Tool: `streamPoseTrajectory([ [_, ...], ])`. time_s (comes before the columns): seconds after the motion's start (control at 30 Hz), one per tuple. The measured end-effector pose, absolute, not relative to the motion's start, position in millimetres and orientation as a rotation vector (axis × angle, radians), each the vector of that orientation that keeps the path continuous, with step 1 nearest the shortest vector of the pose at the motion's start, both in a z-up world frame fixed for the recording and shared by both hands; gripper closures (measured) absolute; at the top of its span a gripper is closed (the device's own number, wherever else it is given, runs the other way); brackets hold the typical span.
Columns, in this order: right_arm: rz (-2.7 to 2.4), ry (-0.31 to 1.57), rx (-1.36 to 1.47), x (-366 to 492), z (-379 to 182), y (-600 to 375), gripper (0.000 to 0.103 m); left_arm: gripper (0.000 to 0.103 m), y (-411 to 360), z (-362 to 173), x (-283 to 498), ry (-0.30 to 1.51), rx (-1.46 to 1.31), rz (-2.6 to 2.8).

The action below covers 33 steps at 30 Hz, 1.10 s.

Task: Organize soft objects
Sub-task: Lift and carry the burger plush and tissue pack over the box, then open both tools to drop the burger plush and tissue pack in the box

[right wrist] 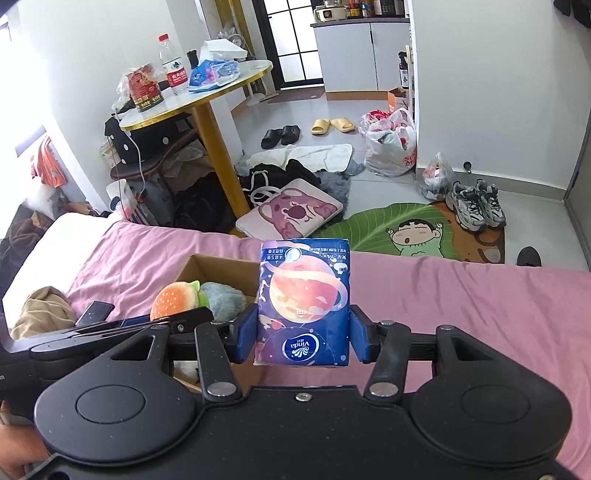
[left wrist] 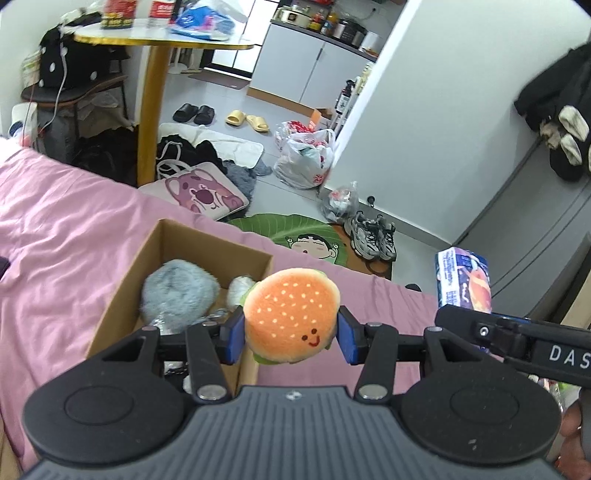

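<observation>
Left gripper (left wrist: 291, 334) holds burger plush (left wrist: 291, 314) over pink bed (left wrist: 66, 221).

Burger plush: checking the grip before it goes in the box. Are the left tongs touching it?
Touching. The left wrist view shows both blue pads of the left tongs pressed against opposite sides of the burger plush, holding it up.

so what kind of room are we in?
Looks like a small studio flat: a bed with a pink sheet, a kitchen counter with appliances at the back, shoes and bags on the floor.
</observation>
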State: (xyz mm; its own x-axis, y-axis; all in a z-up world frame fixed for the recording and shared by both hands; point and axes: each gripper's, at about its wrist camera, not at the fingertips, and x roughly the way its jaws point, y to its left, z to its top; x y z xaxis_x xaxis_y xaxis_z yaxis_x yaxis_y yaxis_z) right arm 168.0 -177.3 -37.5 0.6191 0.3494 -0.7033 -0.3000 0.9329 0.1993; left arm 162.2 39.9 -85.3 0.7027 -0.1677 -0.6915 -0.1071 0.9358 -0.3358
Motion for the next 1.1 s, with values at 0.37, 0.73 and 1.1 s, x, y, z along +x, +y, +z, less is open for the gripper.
streamPoseTrajectory([
  [0.37,0.403,0.786,0.021,152,-28,-136,0.053,0.054,72,-104,166,0.824,-0.437,-0.021],
  [0.73,0.403,0.808,0.004,164,-43,-115,0.053,0.052,91,-132,178,0.910,-0.483,-0.011],
  [1.1,0.436,0.834,-0.016,179,-55,-96,0.053,0.031,113,-135,182,0.918,-0.521,0.031],
])
